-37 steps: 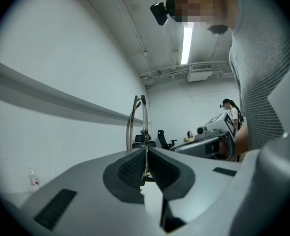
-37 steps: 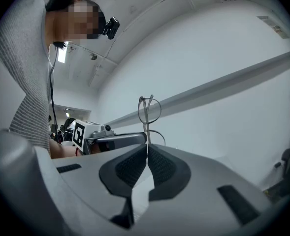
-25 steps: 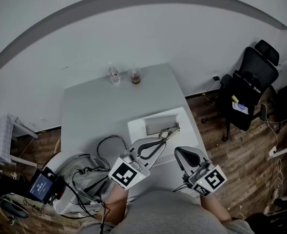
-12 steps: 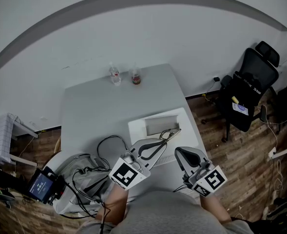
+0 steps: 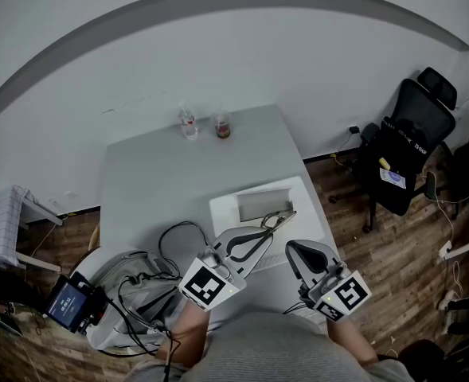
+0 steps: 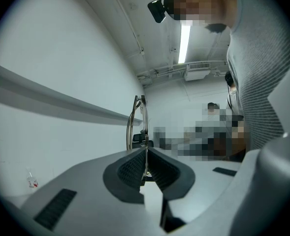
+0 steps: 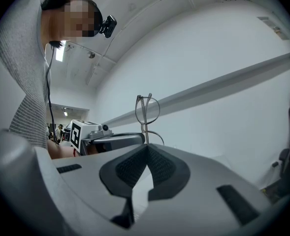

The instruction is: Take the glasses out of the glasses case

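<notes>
The glasses (image 5: 277, 218) hang just above the white mat (image 5: 226, 211), near the open grey glasses case (image 5: 263, 203). My left gripper (image 5: 262, 231) is shut on them. In the left gripper view its jaws (image 6: 145, 154) pinch the thin frame, and the glasses (image 6: 136, 123) stand upright beyond the tips. My right gripper (image 5: 293, 251) sits to the right of the glasses and apart from them, shut with nothing in it. In the right gripper view, past the closed jaws (image 7: 146, 149), I see the glasses (image 7: 147, 110) and the left gripper (image 7: 110, 141).
Two small bottles (image 5: 187, 122) (image 5: 221, 123) stand at the table's far edge. Loose cables (image 5: 164, 249) trail off the near left corner toward a device (image 5: 65, 305) on the floor. A black office chair (image 5: 405, 146) stands to the right of the table.
</notes>
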The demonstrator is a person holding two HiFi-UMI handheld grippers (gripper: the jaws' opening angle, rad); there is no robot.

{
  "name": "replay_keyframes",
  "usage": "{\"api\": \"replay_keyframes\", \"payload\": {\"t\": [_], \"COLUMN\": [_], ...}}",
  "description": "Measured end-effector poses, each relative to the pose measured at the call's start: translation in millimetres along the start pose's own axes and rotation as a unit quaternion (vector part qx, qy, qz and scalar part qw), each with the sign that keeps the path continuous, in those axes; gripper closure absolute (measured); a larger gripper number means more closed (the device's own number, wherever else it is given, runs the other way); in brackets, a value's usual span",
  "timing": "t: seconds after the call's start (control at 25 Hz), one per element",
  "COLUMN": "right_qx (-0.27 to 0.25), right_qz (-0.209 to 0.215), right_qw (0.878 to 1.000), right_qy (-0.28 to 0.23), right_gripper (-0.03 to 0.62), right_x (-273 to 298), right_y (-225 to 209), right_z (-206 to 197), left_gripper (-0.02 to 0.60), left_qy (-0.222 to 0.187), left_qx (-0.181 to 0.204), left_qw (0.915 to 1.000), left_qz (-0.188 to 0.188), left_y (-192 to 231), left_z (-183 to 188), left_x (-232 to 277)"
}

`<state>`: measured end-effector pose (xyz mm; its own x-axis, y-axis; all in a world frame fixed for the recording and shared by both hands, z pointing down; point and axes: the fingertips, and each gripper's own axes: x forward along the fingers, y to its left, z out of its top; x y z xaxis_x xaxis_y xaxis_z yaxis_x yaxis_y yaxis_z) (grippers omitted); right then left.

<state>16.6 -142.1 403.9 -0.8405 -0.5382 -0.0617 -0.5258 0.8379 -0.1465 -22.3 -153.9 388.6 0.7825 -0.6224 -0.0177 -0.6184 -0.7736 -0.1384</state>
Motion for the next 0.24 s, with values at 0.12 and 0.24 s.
{"api": "replay_keyframes", "payload": {"t": [0.12, 0.24], "right_qx": [0.001, 0.002], "right_qz": [0.000, 0.000], "right_qw": [1.000, 1.000], "right_qy": [0.000, 0.001], "right_gripper": [0.580, 0.582], "right_x": [-1.0, -2.1], "right_y": [-0.6, -2.6], "right_z": [0.3, 0.9], "left_gripper": [0.558, 0.558], "left_qy": [0.001, 0.002], "left_qx": [0.012, 0.016], "left_qw": [0.9999, 0.9998], "left_qz": [-0.004, -0.006], "left_y": [-0.5, -0.6], "left_z": [2.8, 4.1], "left_x": [1.4, 3.6]}}
